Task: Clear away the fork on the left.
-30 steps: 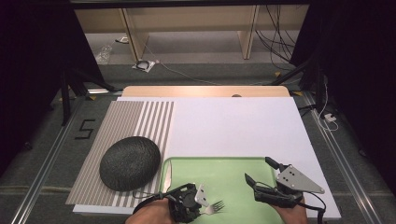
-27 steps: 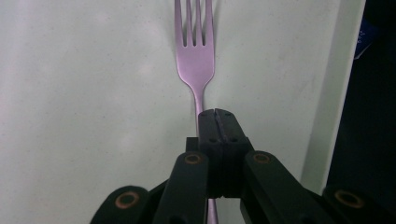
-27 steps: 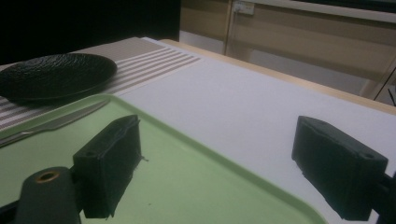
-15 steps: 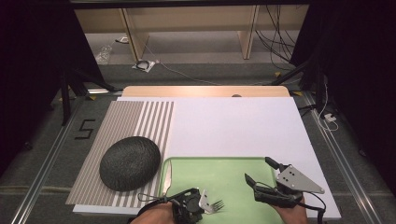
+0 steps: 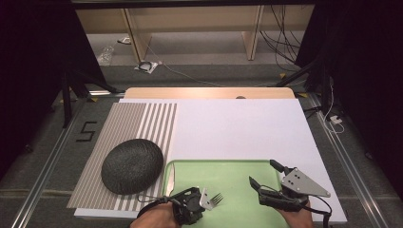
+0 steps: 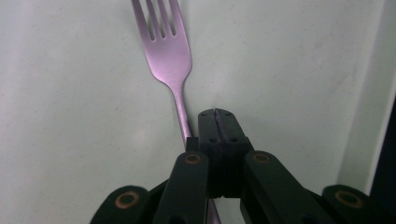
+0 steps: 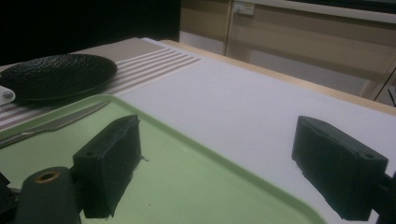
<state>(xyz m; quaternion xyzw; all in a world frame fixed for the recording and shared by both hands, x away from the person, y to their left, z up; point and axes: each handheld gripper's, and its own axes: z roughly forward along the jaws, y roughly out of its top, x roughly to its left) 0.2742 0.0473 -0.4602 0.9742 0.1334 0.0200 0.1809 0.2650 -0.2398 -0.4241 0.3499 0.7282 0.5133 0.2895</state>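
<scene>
— Fork (image 5: 216,198) on the green tray (image 5: 237,171), seen from high up, down near the front edge. Tines sticking out from the left gripper (image 5: 192,209).
— Anything else in that tray?
— Knife (image 5: 171,176) lying along the left rim. Black plate (image 5: 132,166) outside the tray, just beside it on the striped mat (image 5: 142,123). Right gripper (image 5: 266,183) over the right part of the tray, jaws wide apart, holding nothing.
— And from the left gripper view?
— Jaws pressed tight together. Fork (image 6: 168,56) handle running down beside them and under the gripper (image 6: 218,116). Can't tell if really pinched or just next to it. Pale tray floor (image 6: 70,116) underneath.
— And the right gripper view?
— Two black fingers (image 7: 109,158) far apart, empty between. Green tray (image 7: 196,177) below, knife (image 7: 51,125) inside near the far rim. Black plate (image 7: 56,74) past the rim on the stripes, white sheet (image 7: 243,107) further off.
</scene>
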